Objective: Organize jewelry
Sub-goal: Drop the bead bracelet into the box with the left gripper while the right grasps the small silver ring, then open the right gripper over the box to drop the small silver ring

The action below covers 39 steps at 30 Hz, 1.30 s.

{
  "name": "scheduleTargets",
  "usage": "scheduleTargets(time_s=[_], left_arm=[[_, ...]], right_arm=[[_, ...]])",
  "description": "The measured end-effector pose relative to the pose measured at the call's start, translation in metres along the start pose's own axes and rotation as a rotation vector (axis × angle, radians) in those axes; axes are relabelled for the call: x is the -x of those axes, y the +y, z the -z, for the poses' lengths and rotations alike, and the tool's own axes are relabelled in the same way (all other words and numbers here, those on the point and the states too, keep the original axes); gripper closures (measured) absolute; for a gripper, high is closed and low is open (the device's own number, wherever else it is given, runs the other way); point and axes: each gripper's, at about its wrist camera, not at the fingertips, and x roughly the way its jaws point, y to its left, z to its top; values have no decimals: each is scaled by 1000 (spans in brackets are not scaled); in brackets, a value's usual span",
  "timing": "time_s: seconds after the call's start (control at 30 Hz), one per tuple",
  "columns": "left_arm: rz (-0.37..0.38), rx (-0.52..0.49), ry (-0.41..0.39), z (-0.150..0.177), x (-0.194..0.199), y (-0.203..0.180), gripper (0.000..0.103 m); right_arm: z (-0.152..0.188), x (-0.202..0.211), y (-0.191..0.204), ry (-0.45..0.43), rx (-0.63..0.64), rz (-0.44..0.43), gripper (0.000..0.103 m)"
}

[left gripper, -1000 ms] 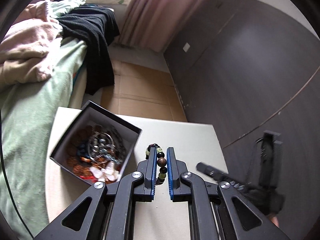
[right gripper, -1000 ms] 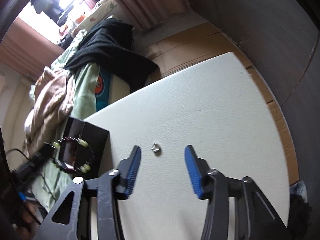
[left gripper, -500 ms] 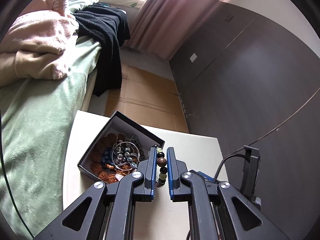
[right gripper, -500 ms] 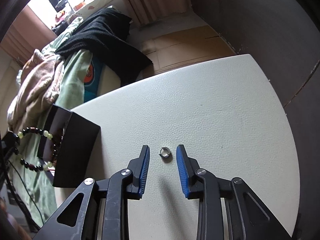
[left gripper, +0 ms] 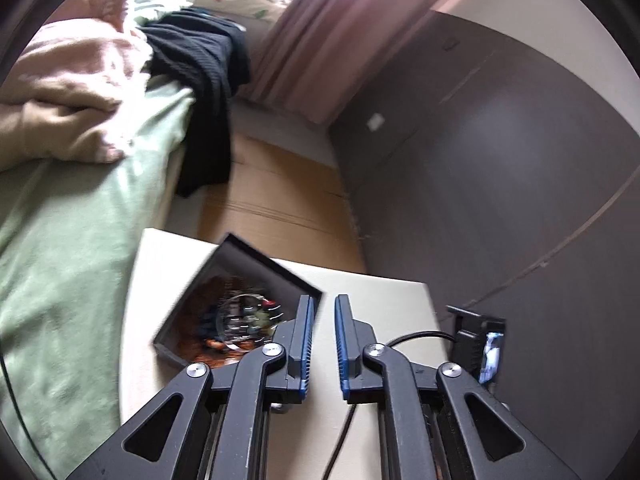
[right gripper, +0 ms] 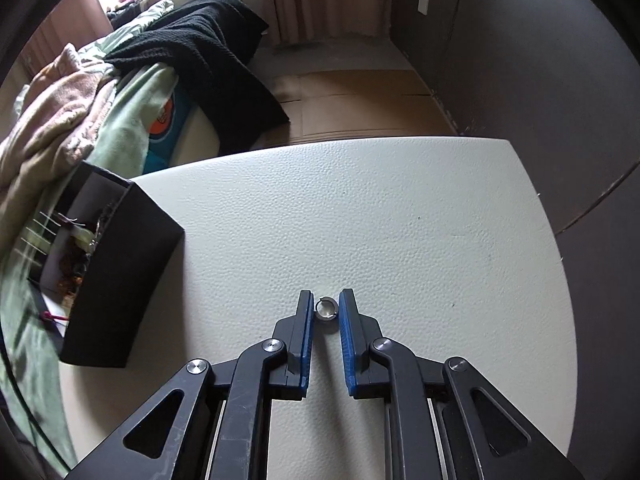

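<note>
A black jewelry box (left gripper: 240,264) full of beads and bangles (left gripper: 240,320) sits on the white table (left gripper: 384,292). My left gripper (left gripper: 323,308) hangs above the box's right edge, its jaws a small gap apart with nothing between them. In the right wrist view the box (right gripper: 120,280) stands at the left. A small silver ring (right gripper: 326,310) lies on the table (right gripper: 360,220). My right gripper (right gripper: 325,303) has its blue pads closed on both sides of the ring.
A bed with green sheet (left gripper: 72,240), pink blanket (left gripper: 72,92) and black garment (left gripper: 204,92) lies left of the table. Dark wardrobe panels (left gripper: 500,200) stand on the right. The right gripper's body and cable (left gripper: 476,340) show at the table's right edge.
The bead bracelet that my left gripper held is gone from between its jaws, which have parted slightly. My right gripper has closed from wide open onto the silver ring.
</note>
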Motion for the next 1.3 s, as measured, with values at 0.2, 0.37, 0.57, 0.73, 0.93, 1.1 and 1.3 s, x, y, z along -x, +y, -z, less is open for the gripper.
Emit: scheduleTargets(time_s=[0.2, 0.37, 0.57, 0.73, 0.93, 1.1, 1.3], left_arm=[[-75, -3, -34, 0, 2, 1, 31], [-125, -14, -31, -2, 4, 7, 31], [-169, -25, -15, -2, 3, 17, 30], [-194, -23, 18, -2, 2, 30, 30], [-195, 9, 20, -6, 10, 46, 16], [-179, 39, 6, -9, 19, 54, 15], [-171, 36, 7, -9, 20, 54, 15]], right_arm=[[-3, 17, -5, -42, -48, -105, 89], [-4, 37, -11, -90, -114, -254, 89], [-6, 52, 5, -127, -133, -402, 89], [-9, 55, 28, -154, -127, -489, 89], [-15, 49, 48, -158, -153, -559, 89], [-18, 48, 61, -186, -161, -566, 88], [-18, 45, 58, -204, -182, -543, 55]])
